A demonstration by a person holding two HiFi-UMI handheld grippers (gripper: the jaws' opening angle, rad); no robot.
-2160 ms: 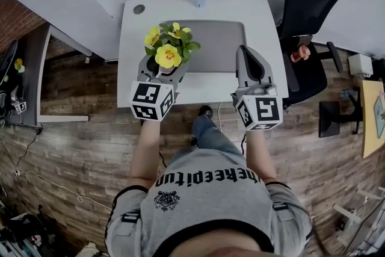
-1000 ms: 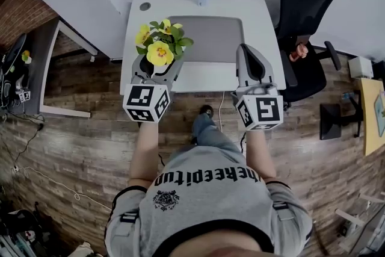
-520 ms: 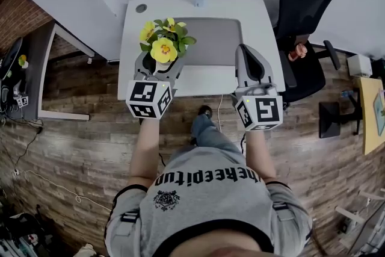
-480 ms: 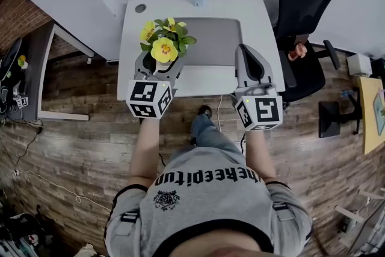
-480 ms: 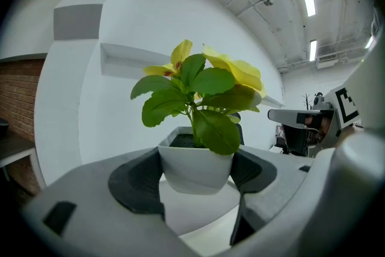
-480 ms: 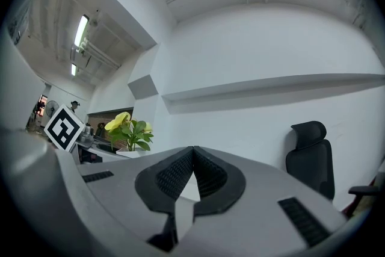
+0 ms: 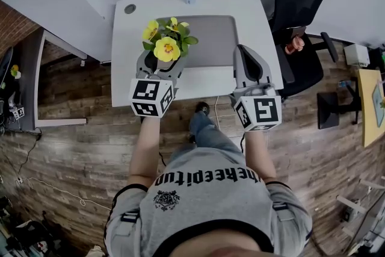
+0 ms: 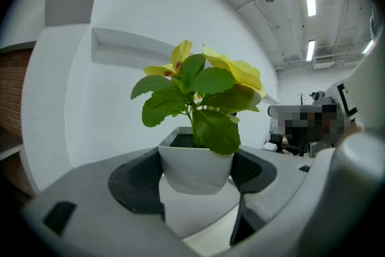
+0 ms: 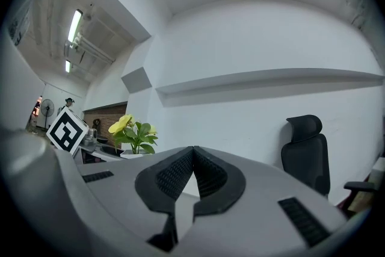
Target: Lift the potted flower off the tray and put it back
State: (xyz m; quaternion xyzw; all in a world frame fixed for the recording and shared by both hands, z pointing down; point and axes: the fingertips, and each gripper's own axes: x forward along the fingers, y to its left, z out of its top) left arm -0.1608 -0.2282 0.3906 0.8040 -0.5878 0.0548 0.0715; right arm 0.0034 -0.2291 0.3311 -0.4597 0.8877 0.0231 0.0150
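the fingers of the left gripper press on both sides of the white pot and hold the yellow flower upright. the pot is over the left edge of the grey tray on the white table; if it touches the tray, i cannot tell. the right gripper has its fingers closed together on nothing, at the near right corner of the tray.

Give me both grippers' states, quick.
Left gripper: shut on the potted flower.
Right gripper: shut, holding nothing.
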